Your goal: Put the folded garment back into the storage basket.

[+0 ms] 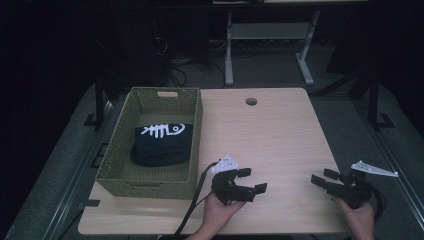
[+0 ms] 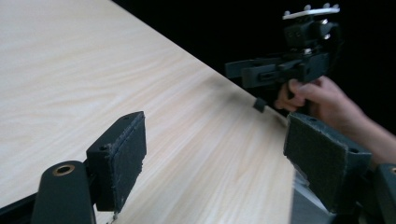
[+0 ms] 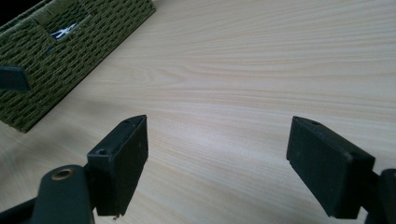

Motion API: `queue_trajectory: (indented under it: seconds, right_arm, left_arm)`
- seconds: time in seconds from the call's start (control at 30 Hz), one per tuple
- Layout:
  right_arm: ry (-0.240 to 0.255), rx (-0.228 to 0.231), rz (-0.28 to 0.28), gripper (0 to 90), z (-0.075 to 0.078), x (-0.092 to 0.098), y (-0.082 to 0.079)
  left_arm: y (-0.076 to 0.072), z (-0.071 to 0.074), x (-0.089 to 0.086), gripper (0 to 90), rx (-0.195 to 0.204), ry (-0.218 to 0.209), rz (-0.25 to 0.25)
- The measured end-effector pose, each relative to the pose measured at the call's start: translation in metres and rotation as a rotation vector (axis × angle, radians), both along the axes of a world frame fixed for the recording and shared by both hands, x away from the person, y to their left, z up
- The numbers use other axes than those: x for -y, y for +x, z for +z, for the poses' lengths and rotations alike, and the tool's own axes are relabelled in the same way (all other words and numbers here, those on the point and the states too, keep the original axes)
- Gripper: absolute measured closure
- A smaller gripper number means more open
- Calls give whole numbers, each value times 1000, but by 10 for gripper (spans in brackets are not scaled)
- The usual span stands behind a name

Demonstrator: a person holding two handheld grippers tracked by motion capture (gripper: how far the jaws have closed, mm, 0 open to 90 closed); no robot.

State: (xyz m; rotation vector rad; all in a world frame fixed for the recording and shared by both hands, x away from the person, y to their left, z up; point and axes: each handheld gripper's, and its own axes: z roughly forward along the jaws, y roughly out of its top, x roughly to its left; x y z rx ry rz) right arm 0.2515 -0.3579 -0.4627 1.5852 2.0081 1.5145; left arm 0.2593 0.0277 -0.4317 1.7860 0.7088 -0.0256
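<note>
Two grippers, left (image 1: 251,181) and right (image 1: 322,181), were held wide open and empty over a pale wooden table (image 1: 270,135). A woven basket (image 1: 115,165) with a dark cloth (image 1: 160,147) was set at its left; the room was left dark.

A light wooden bench (image 1: 270,135) with a round hole (image 1: 251,101) near its far edge carries a green woven basket (image 1: 120,175) along its left side.

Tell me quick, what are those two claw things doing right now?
Left gripper: open, holding nothing, above the table.
Right gripper: open, holding nothing, above the table.
</note>
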Motion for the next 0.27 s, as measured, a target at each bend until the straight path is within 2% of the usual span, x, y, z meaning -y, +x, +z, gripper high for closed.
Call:
queue_trajectory:
  seconds: [0.07,0.13,0.2,0.27]
  right_arm:
    - [-6,5,0,201,0,0,-3]
    - [-34,8,-5,194,1,-2,-6]
    - [-46,21,-7,193,2,-4,-7]
    - [-86,44,-6,192,7,-10,-8]
  left_arm:
    - [-8,-3,-1,207,26,27,-19]
    - [-15,-7,-4,207,51,44,-29]
    - [-17,-10,-7,206,39,47,-37]
    - [-19,-13,-11,206,27,48,-40]
